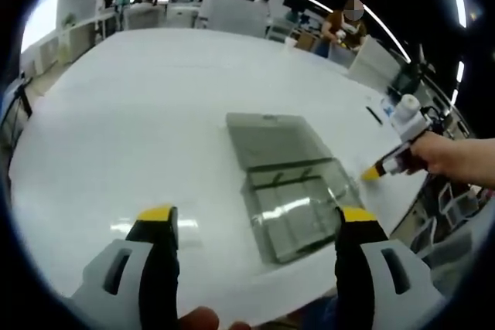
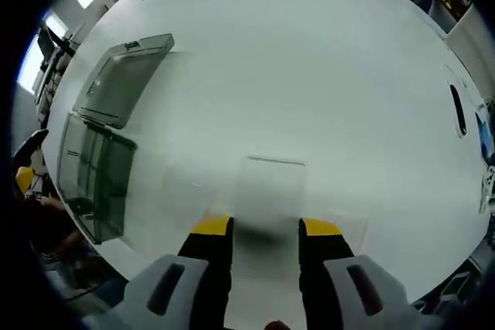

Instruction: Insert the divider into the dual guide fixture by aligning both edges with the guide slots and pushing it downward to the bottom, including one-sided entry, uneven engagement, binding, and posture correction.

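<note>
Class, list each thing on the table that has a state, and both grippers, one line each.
clear box: open, lid lying flat behind it
clear divider: flat on the table, not in the box
left gripper: open, holding nothing
right gripper: open, at the divider's near edge

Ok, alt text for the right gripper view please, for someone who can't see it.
The right gripper, jaws open, hovers over a clear flat divider lying on the white table. The transparent box with its lid open flat sits off to the left.
</note>
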The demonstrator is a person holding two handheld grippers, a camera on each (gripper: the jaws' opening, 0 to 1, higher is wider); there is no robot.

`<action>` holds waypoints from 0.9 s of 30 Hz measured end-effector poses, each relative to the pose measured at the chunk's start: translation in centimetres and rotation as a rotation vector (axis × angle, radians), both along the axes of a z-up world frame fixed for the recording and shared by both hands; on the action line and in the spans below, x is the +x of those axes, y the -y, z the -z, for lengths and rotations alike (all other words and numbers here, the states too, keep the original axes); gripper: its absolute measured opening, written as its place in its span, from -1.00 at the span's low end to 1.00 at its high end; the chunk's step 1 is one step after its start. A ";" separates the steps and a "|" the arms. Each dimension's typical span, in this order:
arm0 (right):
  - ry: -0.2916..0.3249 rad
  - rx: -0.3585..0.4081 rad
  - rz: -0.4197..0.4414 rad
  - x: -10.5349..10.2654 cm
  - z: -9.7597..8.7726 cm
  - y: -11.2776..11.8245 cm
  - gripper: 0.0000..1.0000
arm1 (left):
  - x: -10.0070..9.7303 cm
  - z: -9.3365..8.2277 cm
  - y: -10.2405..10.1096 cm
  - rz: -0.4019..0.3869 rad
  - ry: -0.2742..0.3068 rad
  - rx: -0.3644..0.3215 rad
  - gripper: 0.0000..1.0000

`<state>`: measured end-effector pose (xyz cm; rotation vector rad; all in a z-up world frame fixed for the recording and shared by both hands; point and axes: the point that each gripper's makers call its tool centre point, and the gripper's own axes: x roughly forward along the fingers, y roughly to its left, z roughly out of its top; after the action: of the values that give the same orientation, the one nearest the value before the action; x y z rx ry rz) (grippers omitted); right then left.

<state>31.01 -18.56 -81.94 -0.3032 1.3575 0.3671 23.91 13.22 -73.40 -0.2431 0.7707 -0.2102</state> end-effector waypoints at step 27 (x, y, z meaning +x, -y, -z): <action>0.058 0.047 -0.079 1.0 0.7 0.3 -0.46 | -0.1 0.3 0.8 0.047 -0.015 -0.018 0.61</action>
<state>32.03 -18.83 -82.67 -0.3271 1.2803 0.4525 23.84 12.38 -73.68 -0.2442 0.7900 -0.2599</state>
